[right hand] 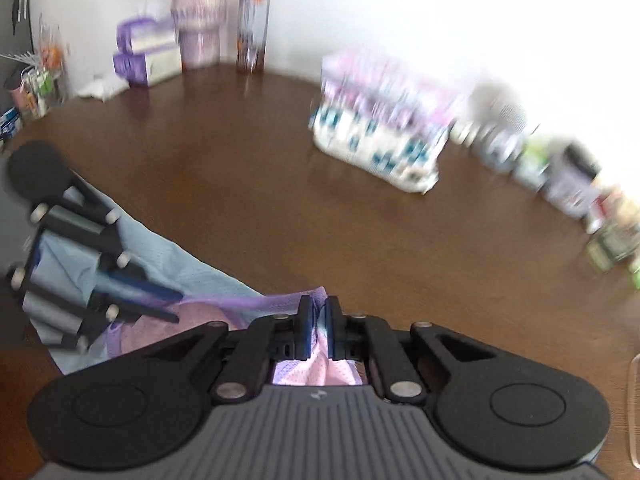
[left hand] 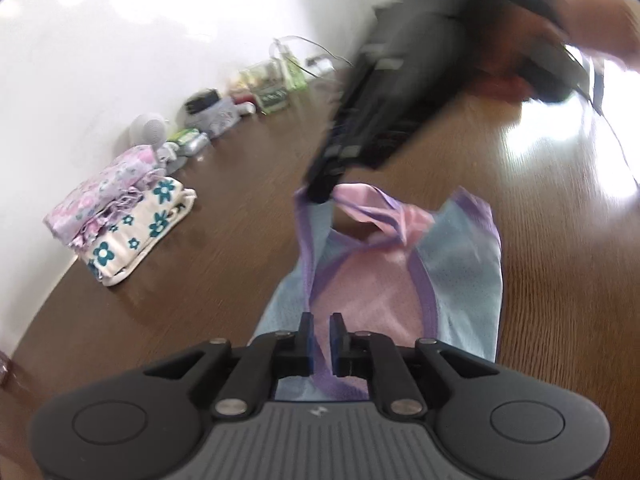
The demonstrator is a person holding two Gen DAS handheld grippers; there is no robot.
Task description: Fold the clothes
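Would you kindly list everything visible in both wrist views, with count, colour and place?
Garment: one, light blue and pink mesh with purple trim, near edge of table, pinched by both claws.
Folded clothes: one stack, white with teal flowers below, pink-purple floral on top, by the wall.
Table: one, dark brown wood.
Bottle: one, dark with an orange label, far corner.
Purple-and-white boxes: two stacked, far corner beside the bottle.
Small clutter: several blurred items along the wall; uncountable.
Left claw: black, blue pads, shut on purple trim.
Right claw: black, blue pads, shut on pink fabric.
Hand: one, blurred, upper right of the left wrist view.
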